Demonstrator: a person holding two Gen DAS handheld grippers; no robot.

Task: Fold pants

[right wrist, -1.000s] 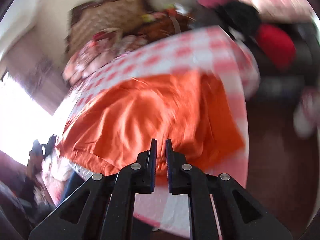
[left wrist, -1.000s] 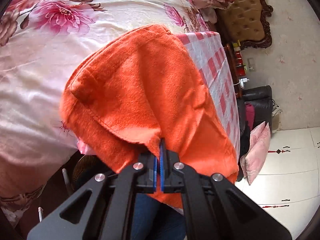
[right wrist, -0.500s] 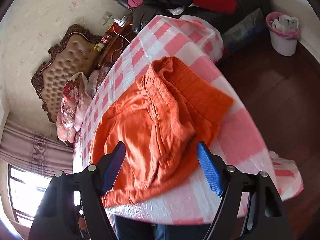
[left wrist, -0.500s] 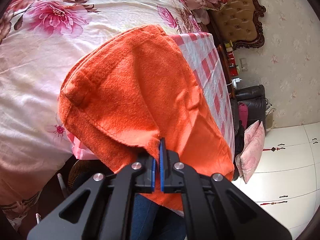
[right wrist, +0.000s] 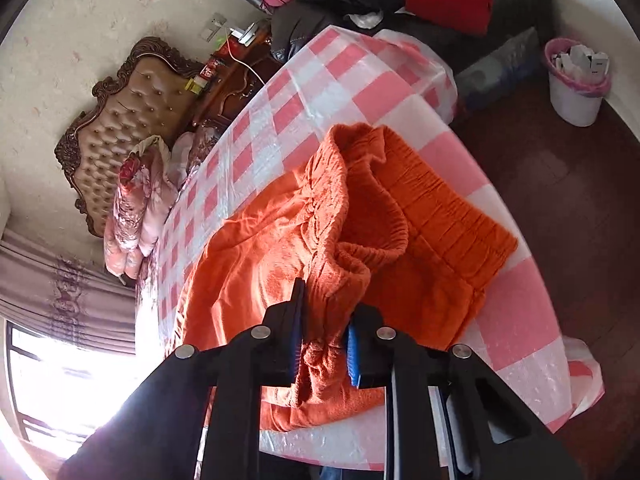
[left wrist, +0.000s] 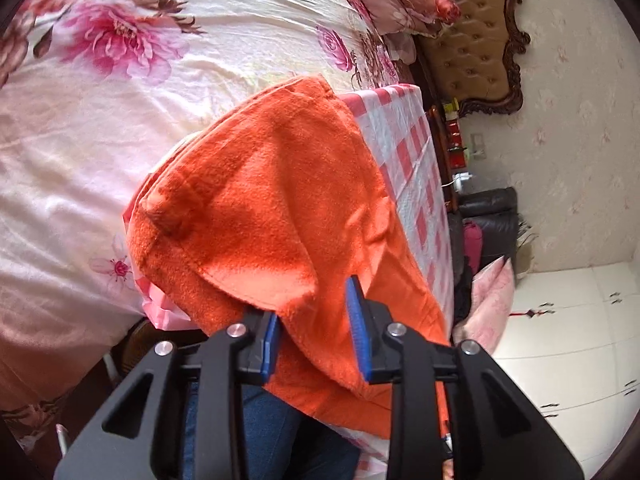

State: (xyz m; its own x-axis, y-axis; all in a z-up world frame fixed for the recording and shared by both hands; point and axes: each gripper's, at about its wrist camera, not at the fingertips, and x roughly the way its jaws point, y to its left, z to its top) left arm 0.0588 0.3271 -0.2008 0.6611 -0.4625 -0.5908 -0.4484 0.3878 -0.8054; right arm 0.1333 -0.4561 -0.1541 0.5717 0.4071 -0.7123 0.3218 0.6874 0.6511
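Orange pants [right wrist: 360, 216] bunch between right tool [right wrist: 322, 332] pads, seemingly pinched.

Colours as I see them: my pants [left wrist: 280, 208], solid bright orange, fleecy. Tablecloth [right wrist: 304, 92], pink-and-white check. Bedspread [left wrist: 120, 92], cream-pink with large magenta flowers and brown leaves. Headboard [right wrist: 132, 120], tan tufted, dark brown carved frame. My grippers' fingers [left wrist: 356, 320], black with blue pads. Bin [right wrist: 576, 92], white, pink liner. Floor [right wrist: 580, 208], dark brown.
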